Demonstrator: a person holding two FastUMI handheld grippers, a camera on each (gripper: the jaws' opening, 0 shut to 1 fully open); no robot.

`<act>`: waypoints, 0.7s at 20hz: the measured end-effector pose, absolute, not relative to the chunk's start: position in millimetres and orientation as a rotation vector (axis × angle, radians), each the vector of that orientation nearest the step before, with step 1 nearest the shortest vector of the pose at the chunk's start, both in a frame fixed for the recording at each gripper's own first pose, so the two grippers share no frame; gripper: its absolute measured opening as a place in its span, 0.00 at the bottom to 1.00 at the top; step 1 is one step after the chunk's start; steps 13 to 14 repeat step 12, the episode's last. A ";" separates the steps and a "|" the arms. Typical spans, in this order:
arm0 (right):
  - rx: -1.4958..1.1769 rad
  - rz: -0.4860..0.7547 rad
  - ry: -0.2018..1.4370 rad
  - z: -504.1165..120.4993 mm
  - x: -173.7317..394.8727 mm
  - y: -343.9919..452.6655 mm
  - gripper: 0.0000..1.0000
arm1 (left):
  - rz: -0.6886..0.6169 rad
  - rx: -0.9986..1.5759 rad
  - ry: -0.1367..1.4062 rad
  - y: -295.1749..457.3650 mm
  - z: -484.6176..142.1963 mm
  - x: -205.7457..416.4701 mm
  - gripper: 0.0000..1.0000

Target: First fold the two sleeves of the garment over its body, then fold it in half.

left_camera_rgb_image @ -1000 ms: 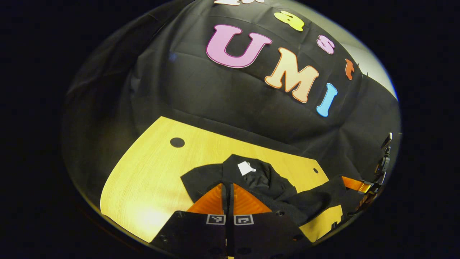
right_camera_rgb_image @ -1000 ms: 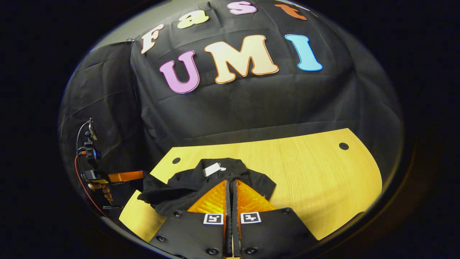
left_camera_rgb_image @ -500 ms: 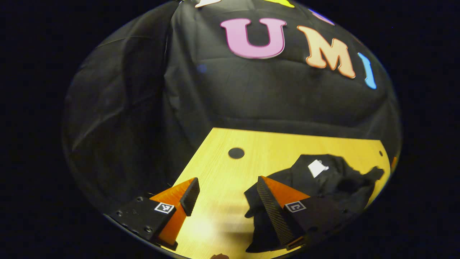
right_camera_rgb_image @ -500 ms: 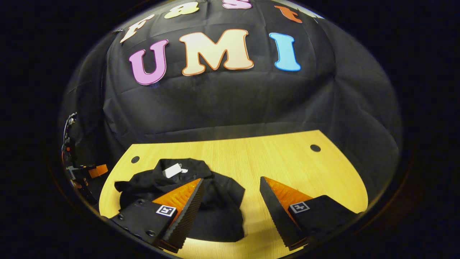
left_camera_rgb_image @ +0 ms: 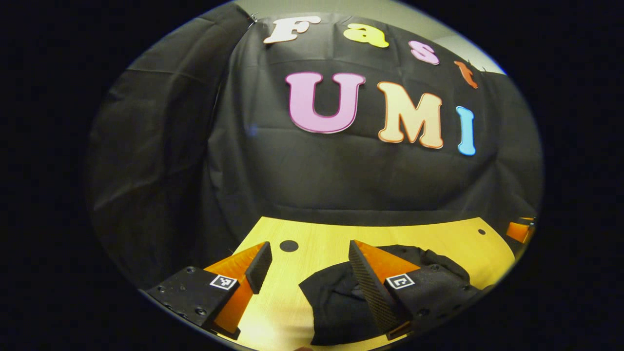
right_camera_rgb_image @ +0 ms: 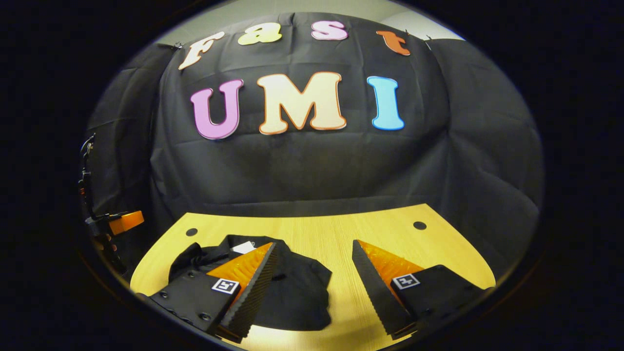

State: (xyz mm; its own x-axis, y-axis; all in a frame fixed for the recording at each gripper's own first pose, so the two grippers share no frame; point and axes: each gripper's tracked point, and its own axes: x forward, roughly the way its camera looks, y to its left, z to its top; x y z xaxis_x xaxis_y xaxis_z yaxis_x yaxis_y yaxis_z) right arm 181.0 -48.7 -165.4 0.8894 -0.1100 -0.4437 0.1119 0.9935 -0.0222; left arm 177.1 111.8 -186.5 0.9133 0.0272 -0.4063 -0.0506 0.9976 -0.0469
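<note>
No legible text, brand or number on the items. Each finger of the left gripper and of the right gripper carries a small square black-and-white coded marker, no characters on it. White tag on the garment: too small to read.
</note>
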 end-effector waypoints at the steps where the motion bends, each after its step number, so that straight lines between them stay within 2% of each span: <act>1: 0.005 -0.104 0.428 -155.5 174.0 -46.2 0.98 | 0.034 -0.057 0.399 107.5 -177.4 166.6 0.95; 8: 0.023 -0.039 0.289 -118.8 101.4 -39.3 0.97 | 0.058 -0.006 0.231 92.0 -104.4 91.7 0.93; 9: 0.023 -0.032 0.278 -114.8 87.8 -38.5 0.92 | 0.061 0.004 0.218 85.6 -95.6 82.0 0.92; 10: 0.021 -0.024 0.268 -111.8 72.6 -37.7 0.97 | 0.057 0.006 0.205 81.8 -87.1 69.8 0.93; 11: 0.020 -0.017 0.247 -105.3 57.5 -36.3 0.97 | 0.055 0.009 0.190 78.5 -79.1 57.8 0.93; 12: 0.017 -0.010 0.225 -97.3 42.6 -35.4 0.92 | 0.060 0.012 0.180 77.2 -72.4 44.7 0.92; 14: 0.017 -0.010 0.225 -97.3 42.6 -35.4 0.92 | 0.060 0.012 0.180 77.2 -72.4 44.7 0.92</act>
